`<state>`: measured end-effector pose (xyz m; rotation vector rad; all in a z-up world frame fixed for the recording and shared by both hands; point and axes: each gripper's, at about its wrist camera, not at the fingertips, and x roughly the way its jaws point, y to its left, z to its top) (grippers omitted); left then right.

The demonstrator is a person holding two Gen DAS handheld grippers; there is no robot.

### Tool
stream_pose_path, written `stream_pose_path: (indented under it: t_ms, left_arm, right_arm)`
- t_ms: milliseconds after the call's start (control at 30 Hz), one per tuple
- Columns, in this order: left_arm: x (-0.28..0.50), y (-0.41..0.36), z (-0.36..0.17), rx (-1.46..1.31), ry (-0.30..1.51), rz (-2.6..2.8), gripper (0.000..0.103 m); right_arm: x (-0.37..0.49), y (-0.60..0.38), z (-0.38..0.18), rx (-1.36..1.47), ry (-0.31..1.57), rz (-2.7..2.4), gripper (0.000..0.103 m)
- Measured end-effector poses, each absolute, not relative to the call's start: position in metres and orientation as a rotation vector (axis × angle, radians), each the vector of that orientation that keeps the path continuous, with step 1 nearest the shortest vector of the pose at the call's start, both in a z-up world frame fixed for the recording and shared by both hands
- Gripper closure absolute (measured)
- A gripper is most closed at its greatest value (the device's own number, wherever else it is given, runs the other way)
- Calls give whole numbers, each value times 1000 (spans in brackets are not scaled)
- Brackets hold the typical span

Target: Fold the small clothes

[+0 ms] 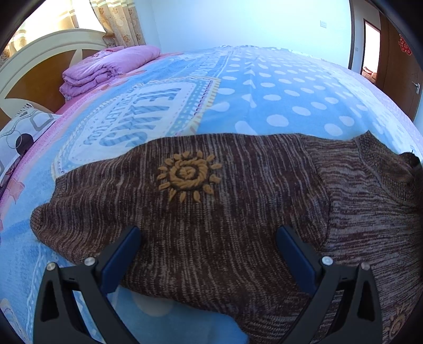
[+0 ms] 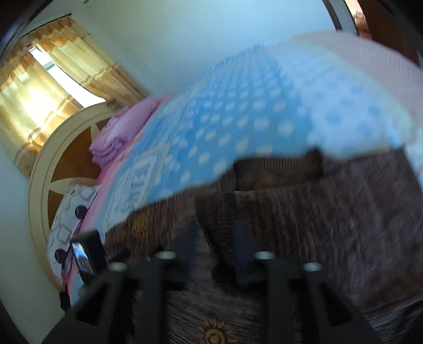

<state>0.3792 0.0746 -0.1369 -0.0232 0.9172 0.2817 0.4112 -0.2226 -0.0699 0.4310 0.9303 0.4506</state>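
We look across a bed spread with a blue blanket [image 1: 264, 87], white-dotted on one half and printed on the other with a white badge whose striped blue lettering runs upside down to us; we cannot read the words with confidence. The brown marled knit sweater [image 1: 238, 206] lies flat on the blanket's near part, its body stretching across our left-wrist view and one sleeve folded over the body at the right. Beyond the sweater, at the bed's far left corner, we see a cream arched headboard [image 1: 39, 53] with brown panels, and patterned yellow curtains [image 1: 119, 21] behind it. A folded pink quilt [image 1: 105, 68] sits on the blanket before the headboard, well apart from the sweater. A white pillow [image 1: 23, 132] with dark circles lies left of the sweater, at the blanket's edge. On the sweater's chest we pick out an embroidered mustard sun [image 1: 189, 176].

The left gripper [image 1: 208, 232] hangs over the sweater's near hem, its blue-padded jaws wide apart with only flat knit between them, gripping nothing. In our blurred right-wrist view, the right gripper [image 2: 216, 238] is over the sweater too, its jaws parted with nothing clamped between them.
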Motion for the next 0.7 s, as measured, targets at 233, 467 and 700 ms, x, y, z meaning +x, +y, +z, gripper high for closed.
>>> stream_pose_path:
  t_ms: [233,467,700]
  left_arm:
    - [369,76,-123,14,911,294,0]
    - [352,3,-78,40,905,52,0]
    - [373,-80,-102,61,1024,-145,28]
  right_arm:
    - [346,-317,-65,381,863,397,37]
    - [307,-431,-75,443,762,168,31]
    - [296,-446,-101,466,745,129,31]
